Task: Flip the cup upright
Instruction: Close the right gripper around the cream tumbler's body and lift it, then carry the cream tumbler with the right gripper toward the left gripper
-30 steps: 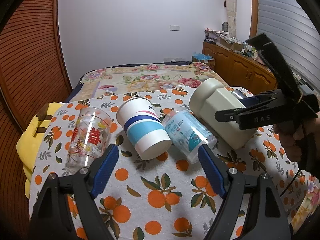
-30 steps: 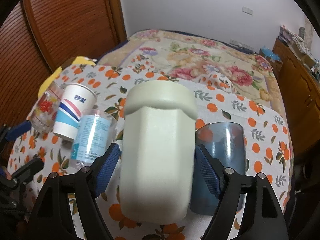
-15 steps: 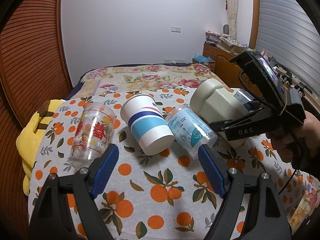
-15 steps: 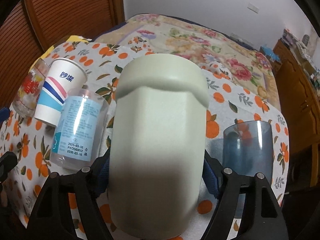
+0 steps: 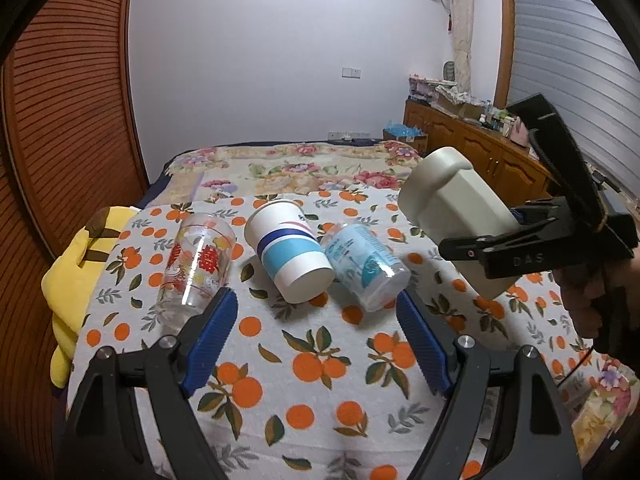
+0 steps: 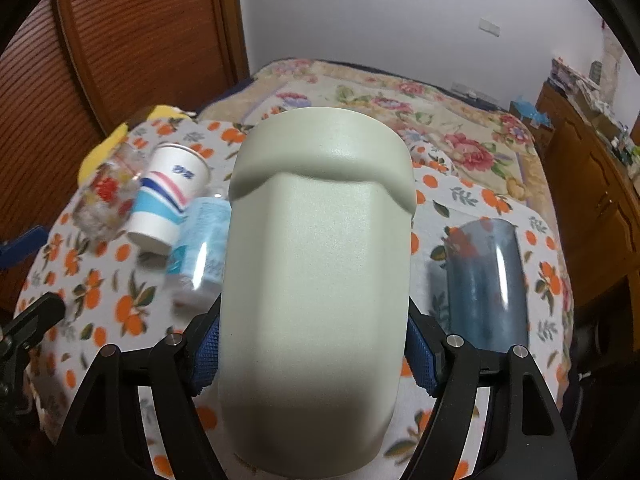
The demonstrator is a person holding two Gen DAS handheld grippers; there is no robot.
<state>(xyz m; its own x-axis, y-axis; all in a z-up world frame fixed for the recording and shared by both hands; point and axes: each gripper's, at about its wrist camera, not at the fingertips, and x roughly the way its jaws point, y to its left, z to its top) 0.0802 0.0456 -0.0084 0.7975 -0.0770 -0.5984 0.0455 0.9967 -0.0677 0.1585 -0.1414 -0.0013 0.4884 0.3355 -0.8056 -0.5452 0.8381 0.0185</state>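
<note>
The bed runs away to the far wall, and the orange-print cloth (image 5: 320, 364) covers its near end, with cups strewn across it on their sides. Largest of them is the pale green cup (image 6: 320, 280), which is off the cloth: the right gripper (image 6: 316, 354) has its blue pads pressed against both flanks of the cup's lower body, thick rim pointing away and slightly up. From the left wrist view it hangs in the air at the right, tilted, rim toward the far left.

The worry, I think, is the hold. The pads bite low on a smooth, broad body, so as the cup swings toward vertical its heavy rim end could lever it loose, or it could twist in the grip and land crooked on soft bedding and topple.

To its right lies a blue tumbler (image 6: 486, 280); to its left a clear plastic cup (image 5: 366, 266), a striped paper cup (image 5: 290, 250) and a printed glass (image 5: 196, 264), all lying down. The left gripper (image 5: 316, 344) hovers near these, fingers wide apart, holding nothing.
</note>
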